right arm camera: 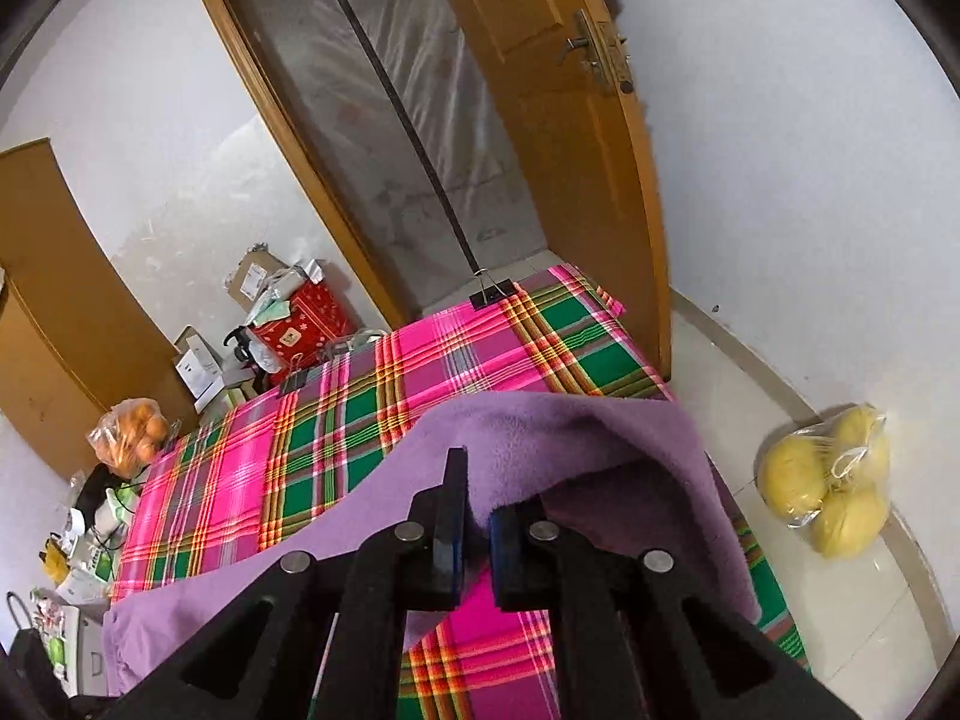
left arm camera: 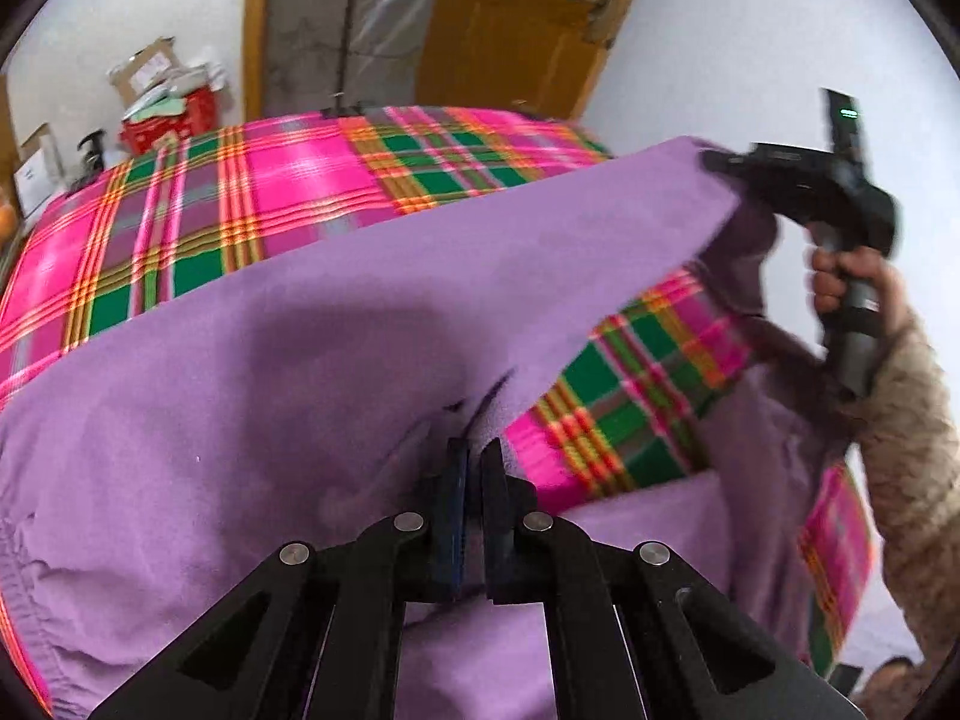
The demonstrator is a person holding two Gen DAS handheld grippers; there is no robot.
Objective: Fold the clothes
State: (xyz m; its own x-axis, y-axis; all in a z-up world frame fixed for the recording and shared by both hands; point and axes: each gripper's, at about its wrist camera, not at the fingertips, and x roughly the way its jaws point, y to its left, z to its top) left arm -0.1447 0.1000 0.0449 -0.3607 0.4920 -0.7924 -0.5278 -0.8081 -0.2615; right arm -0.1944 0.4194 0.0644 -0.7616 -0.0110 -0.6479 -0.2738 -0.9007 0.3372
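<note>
Purple fleece garment [left arm camera: 288, 324], soft, draped

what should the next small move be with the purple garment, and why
Probably carry both tools forward together over the plaid cloth, laying the lifted edge onto the far part. The left tool and right tool are each shut on the purple garment, whose pinched edge hangs raised and stretched between them while the rest lies on the cloth.

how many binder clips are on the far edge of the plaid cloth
2: one binder clip by the doorway, another further left near the red box. More may be hidden behind the purple garment.
</note>
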